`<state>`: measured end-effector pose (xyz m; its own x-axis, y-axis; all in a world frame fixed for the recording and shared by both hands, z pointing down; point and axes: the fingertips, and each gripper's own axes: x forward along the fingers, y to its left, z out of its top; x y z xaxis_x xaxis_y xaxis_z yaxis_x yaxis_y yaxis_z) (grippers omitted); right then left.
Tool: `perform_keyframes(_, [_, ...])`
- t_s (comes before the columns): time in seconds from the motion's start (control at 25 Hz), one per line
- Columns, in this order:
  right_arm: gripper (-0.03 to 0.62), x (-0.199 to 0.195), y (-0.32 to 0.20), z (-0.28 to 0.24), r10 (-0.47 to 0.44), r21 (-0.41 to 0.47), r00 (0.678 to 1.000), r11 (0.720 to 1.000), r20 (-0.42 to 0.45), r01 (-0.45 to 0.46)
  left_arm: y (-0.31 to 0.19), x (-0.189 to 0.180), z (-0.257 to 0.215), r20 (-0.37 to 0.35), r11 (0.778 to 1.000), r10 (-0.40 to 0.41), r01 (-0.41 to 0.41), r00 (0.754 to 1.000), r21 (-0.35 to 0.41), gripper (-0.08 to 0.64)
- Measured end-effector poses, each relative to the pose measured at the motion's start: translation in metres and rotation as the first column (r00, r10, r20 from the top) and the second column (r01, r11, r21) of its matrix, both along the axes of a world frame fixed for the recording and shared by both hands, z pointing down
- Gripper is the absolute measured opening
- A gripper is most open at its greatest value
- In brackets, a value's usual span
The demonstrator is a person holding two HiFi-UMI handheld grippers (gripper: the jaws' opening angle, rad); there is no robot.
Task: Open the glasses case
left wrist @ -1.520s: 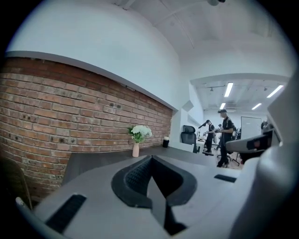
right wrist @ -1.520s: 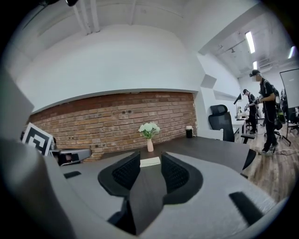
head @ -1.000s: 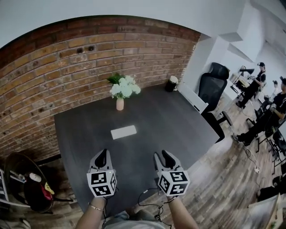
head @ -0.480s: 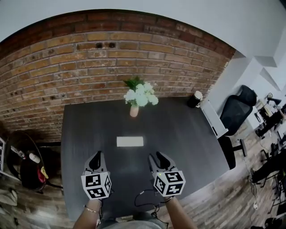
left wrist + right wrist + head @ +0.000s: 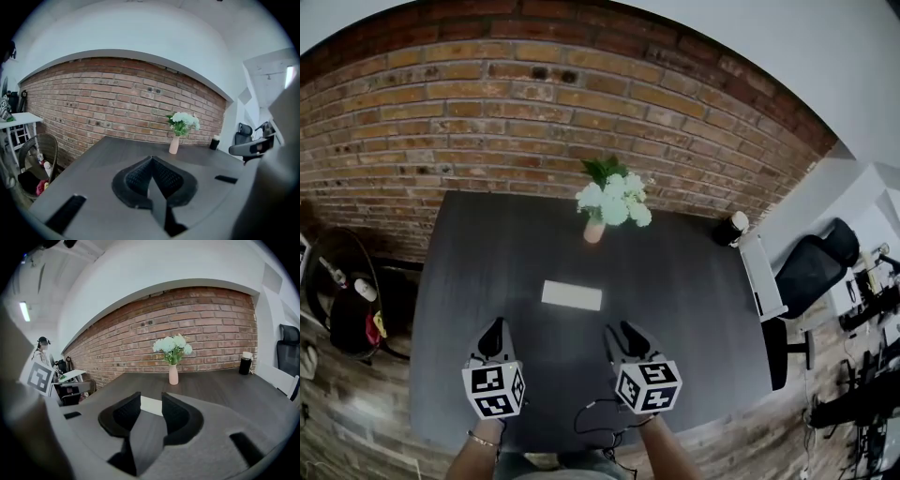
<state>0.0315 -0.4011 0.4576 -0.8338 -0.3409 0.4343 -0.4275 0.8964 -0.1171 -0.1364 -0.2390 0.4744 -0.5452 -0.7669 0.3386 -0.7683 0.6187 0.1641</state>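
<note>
The glasses case (image 5: 572,294) is a flat white oblong lying closed in the middle of the dark table (image 5: 694,309). Both grippers hover over the table's near part, well short of the case. My left gripper (image 5: 493,330) is to the case's near left; its jaws meet in a point in the left gripper view (image 5: 151,160), with nothing between them. My right gripper (image 5: 623,334) is to the near right with its jaws apart. Through that gap (image 5: 151,401) in the right gripper view shows a strip of the white case (image 5: 151,406), farther off on the table.
A pink vase of white flowers (image 5: 596,228) stands behind the case near the brick wall (image 5: 534,122). A black cup (image 5: 731,229) sits at the far right corner. An office chair (image 5: 811,272) is right of the table, a round wicker chair (image 5: 342,309) left of it.
The head view has swung round to face the brick wall squarely, so the office and people at right have left the picture. Both grippers keep about the same place; the case has not moved.
</note>
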Motion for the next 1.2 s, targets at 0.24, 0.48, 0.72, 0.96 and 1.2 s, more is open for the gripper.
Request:
perform_keyframes(0.24, [0.143, -0.004, -0.007, 0.021, -0.015, -0.003, 0.999, 1.0, -0.028, 0.015, -0.004, 0.0, 0.013, -0.002, 0.999, 0.026, -0.026, 1.0, -0.036, -0.006])
perform_keyframes(0.48, [0.143, -0.009, -0.015, 0.055, -0.023, -0.047, 0.998, 0.999, -0.051, 0.021, -0.012, -0.001, 0.043, -0.041, 0.996, 0.036, -0.04, 0.999, -0.082, -0.006])
perform_keyframes(0.72, [0.143, -0.012, -0.027, 0.093, -0.027, -0.066, 0.997, 0.998, -0.079, 0.021, -0.016, -0.002, 0.079, -0.073, 0.991, 0.035, -0.044, 0.997, -0.128, -0.006])
perform_keyframes(0.96, [0.143, -0.02, -0.04, 0.121, -0.049, -0.064, 0.992, 0.997, -0.114, 0.041, -0.014, -0.003, 0.099, -0.074, 0.985, 0.04, -0.051, 0.996, -0.163, -0.006])
perform_keyframes(1.2, [0.145, -0.035, -0.049, 0.137, -0.1, 0.014, 0.979, 0.994, -0.178, 0.104, -0.014, -0.009, 0.101, -0.076, 0.986, 0.03, -0.042, 0.997, -0.163, -0.006])
